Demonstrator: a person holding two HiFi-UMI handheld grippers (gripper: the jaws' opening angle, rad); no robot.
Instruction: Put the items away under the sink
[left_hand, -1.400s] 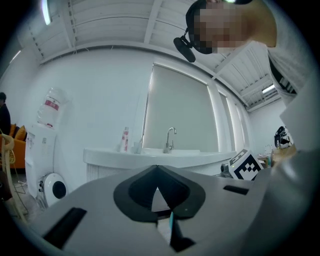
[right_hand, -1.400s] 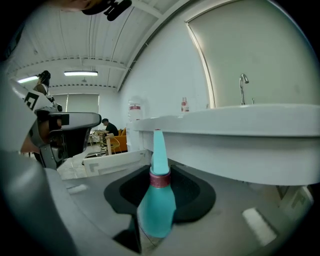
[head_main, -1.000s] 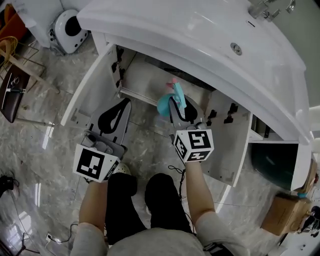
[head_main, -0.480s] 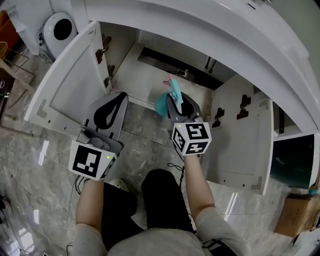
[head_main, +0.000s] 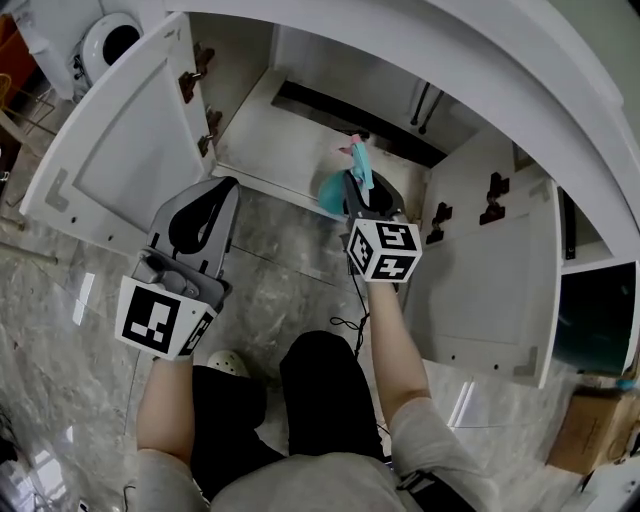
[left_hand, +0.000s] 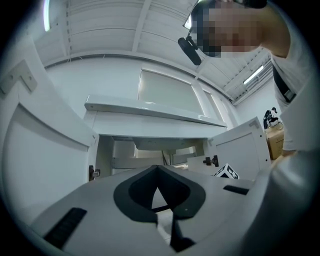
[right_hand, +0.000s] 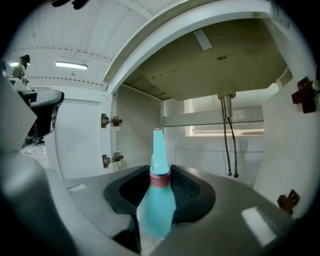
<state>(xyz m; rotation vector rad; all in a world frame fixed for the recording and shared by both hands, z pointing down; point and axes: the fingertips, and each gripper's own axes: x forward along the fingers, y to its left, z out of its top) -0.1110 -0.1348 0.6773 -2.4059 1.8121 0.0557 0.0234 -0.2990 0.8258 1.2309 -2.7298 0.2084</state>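
Two white doors stand open below the sink counter (head_main: 560, 95): a left-hand door (head_main: 115, 150) at the upper left of the head view and a right-hand door (head_main: 490, 270) at the right. Between them lies the pale cabinet floor (head_main: 280, 140), and in front of it the room has a grey marbled floor (head_main: 270, 270). A round white appliance (head_main: 105, 40) is in the top left corner and a cardboard box (head_main: 585, 430) is in the lower right one.

One teal bottle (right_hand: 157, 200) with a pink ring on its neck is clamped between the jaws of the right gripper (head_main: 358, 195). It is held at the front edge of the cabinet floor, with its nozzle pointing into the cabinet. The left gripper (head_main: 215, 195) is lower left of it, over the marbled floor; its jaws meet at the tips with nothing between them.

In the right gripper view I count two thin hoses (right_hand: 229, 145) hanging at the back and two hinges (right_hand: 112, 120) on the left wall.
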